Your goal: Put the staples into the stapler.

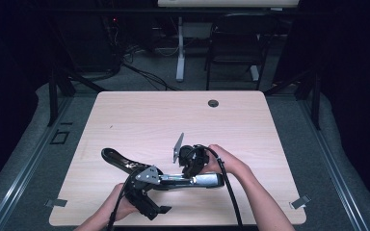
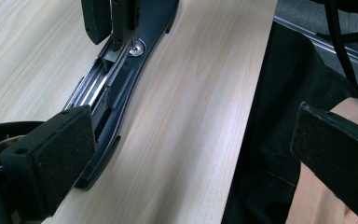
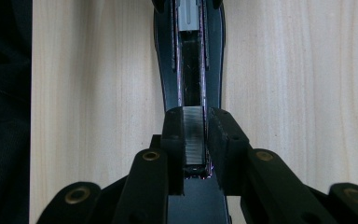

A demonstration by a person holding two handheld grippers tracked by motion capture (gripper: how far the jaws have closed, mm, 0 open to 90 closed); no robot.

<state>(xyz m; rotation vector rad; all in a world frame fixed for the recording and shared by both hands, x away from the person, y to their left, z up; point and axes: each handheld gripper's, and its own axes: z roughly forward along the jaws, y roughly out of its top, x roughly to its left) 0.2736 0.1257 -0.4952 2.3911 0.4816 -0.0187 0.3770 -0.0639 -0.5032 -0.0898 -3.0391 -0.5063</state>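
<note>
The right gripper [image 3: 196,140] has its jaws pinched on a strip of staples [image 3: 194,135], holding it right over the open channel of the stapler [image 3: 189,60], so the strip sits at the near end of the magazine, between the two black pads. In the high view the right hand [image 1: 229,161] comes in from the right of the stapler [image 1: 125,163] and points the right gripper [image 1: 192,161] down at it, wrist bent a bit, cable trailing back along the forearm. The left gripper [image 2: 191,154] has its jaws spread wide with nothing between them, and it's parked at the near side of the stapler, close to the table [image 1: 139,115] edge, with the left hand [image 1: 118,202] low behind it. The stapler itself is black, flipped open and lying flat on the light wood, long base stretched out to the left, shiny metal rail showing inside, and a silver rivet [image 2: 136,48] near the hinge.
</note>
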